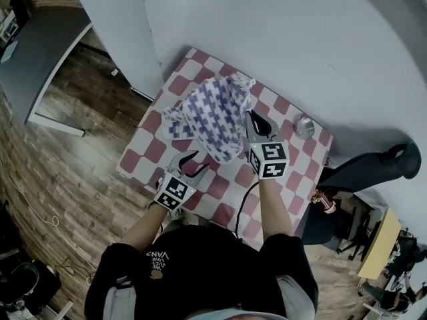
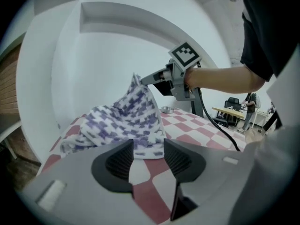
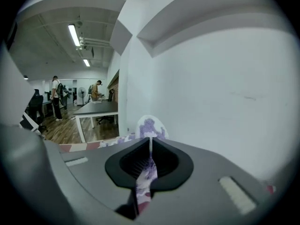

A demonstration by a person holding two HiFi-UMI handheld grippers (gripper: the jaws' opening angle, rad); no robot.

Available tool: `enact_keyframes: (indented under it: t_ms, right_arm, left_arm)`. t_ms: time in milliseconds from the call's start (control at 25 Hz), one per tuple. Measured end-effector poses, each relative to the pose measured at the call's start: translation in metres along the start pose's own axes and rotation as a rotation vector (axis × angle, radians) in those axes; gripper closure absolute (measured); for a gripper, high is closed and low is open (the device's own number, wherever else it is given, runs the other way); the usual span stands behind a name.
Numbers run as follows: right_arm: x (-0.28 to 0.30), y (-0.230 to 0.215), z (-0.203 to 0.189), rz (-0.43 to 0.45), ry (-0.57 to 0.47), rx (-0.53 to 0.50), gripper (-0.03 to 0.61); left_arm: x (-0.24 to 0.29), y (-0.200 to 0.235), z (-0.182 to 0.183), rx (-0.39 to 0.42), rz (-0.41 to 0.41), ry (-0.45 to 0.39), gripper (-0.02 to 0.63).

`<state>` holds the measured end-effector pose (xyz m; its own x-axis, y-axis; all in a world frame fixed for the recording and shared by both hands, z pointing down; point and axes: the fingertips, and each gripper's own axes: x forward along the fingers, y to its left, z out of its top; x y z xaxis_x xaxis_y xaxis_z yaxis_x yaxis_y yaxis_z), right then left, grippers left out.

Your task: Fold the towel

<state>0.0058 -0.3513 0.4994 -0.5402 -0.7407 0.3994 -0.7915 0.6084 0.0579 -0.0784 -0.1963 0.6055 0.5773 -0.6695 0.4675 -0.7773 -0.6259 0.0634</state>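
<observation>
Right gripper (image 3: pixel 150 159): jaws together, clamped on a corner of the towel (image 1: pixel 212 112); a thin strip of cloth runs down between the black ribbed pads and a rounded flap stands out past the tips; left gripper (image 2: pixel 146 159): jaws apart, pads pressing on nothing; the towel's near hem shows in the gap just ahead of them, not gripped; the pinched corner is lifted into a peak at the far right of the towel, the rest drapes down and left in a crumpled heap on the far half of the table (image 1: pixel 212 191); progress, judged: early; one corner is secured, no fold is laid yet, the cloth is not spread flat; left to do: take a second corner with the open gripper, stretch the cloth out, bring edge to edge, set it down squared; materials: towel is soft, limp woven cloth, white with a purple broken-check pattern, hanging in loose folds; table covering is flat, smooth, red-and-white checked; gripper bodies are grey moulded plastic, each with a square-marker cube; a small round shiny metal bowl (image 1: pixel 305 126) sits at the far right of the table, well apart from the towel; plain white wall (image 1: pixel 300 39) beyond.
</observation>
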Motion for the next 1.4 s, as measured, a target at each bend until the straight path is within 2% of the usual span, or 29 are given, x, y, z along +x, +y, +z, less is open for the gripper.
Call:
enact_keyframes:
  t_ms: [240, 400, 560, 760, 960, 1120, 1240, 1320, 1400]
  right_arm:
    - [-0.092, -0.051, -0.013, -0.138, -0.051, 0.134, 0.557]
    - [-0.161, -0.078, -0.042, -0.249, -0.064, 0.252, 0.557]
    - [-0.233, -0.098, -0.085, -0.384, -0.057, 0.376, 0.557]
    - [-0.314, -0.130, -0.156, -0.540, -0.015, 0.553, 0.557]
    - [-0.338, -0.150, -0.214, -0.627, 0.046, 0.652, 0.557]
    - [-0.328, -0.159, -0.243, -0.685, 0.119, 0.687, 0.542]
    - [-0.331, -0.151, -0.262, -0.766, 0.208, 0.695, 0.451]
    - [-0.336, -0.142, -0.260, -0.828, 0.252, 0.638, 0.411]
    - [-0.339, -0.128, -0.247, -0.878, 0.282, 0.519, 0.410]
  left_arm:
    - [0.021, -0.018, 0.014, 0.050, -0.073, -0.009, 0.437]
    - [0.027, -0.022, 0.020, 0.074, -0.101, -0.019, 0.437]
    - [0.026, -0.022, 0.022, 0.087, -0.120, -0.034, 0.437]
    - [0.020, -0.024, 0.009, 0.088, -0.121, -0.005, 0.437]
    - [0.007, -0.008, -0.012, 0.111, -0.088, 0.052, 0.437]
    - [0.000, 0.014, -0.023, 0.119, -0.024, 0.089, 0.437]
    - [-0.008, 0.042, -0.031, 0.130, 0.036, 0.121, 0.437]
    - [-0.011, 0.062, -0.035, 0.130, 0.073, 0.141, 0.437]
    - [-0.009, 0.082, -0.038, 0.126, 0.108, 0.158, 0.439]
